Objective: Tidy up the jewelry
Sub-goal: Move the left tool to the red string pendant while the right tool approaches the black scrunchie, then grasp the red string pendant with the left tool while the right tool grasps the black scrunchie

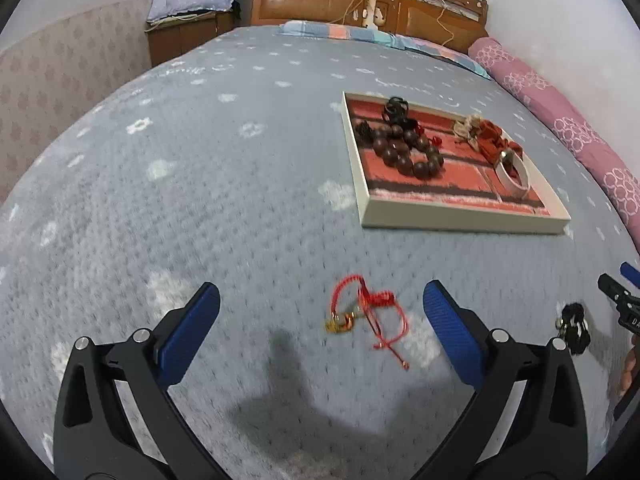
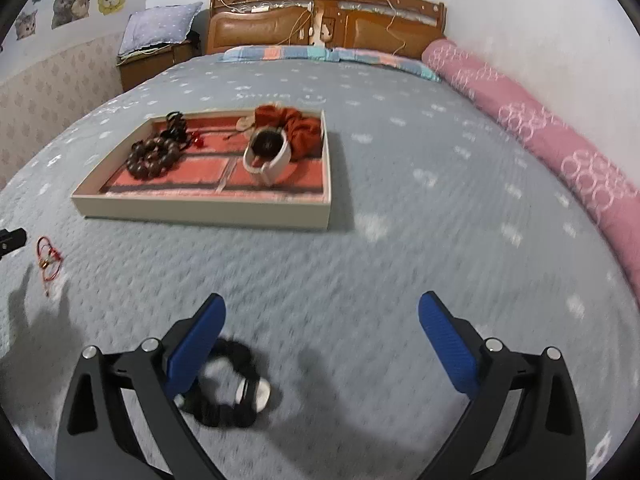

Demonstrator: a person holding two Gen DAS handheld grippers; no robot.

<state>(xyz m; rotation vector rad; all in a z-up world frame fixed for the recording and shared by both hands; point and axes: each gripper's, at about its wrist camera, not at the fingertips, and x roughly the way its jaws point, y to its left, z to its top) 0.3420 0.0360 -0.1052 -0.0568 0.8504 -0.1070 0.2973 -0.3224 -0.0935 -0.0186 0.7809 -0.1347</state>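
A white-rimmed tray (image 1: 460, 222) with a red lining lies on the bed; it also shows in the right wrist view (image 2: 200, 212). It holds a dark wooden bead bracelet (image 1: 408, 152), a white bangle (image 1: 514, 176), a rust-red scrunchie (image 2: 300, 128) and small black pieces. A red string bracelet (image 1: 368, 312) with a gold charm lies on the bedspread between the open fingers of my left gripper (image 1: 320, 300). A black scrunchie with white parts (image 2: 228, 388) lies beside the left finger of my open right gripper (image 2: 320, 308). It also shows in the left wrist view (image 1: 574, 328).
The grey-blue patterned bedspread (image 1: 200, 180) covers the bed. A pink bolster (image 2: 540, 120) runs along the right wall. A wooden headboard (image 2: 320, 20), a striped pillow (image 2: 320, 54) and a nightstand with a cushion (image 2: 156, 40) stand at the far end.
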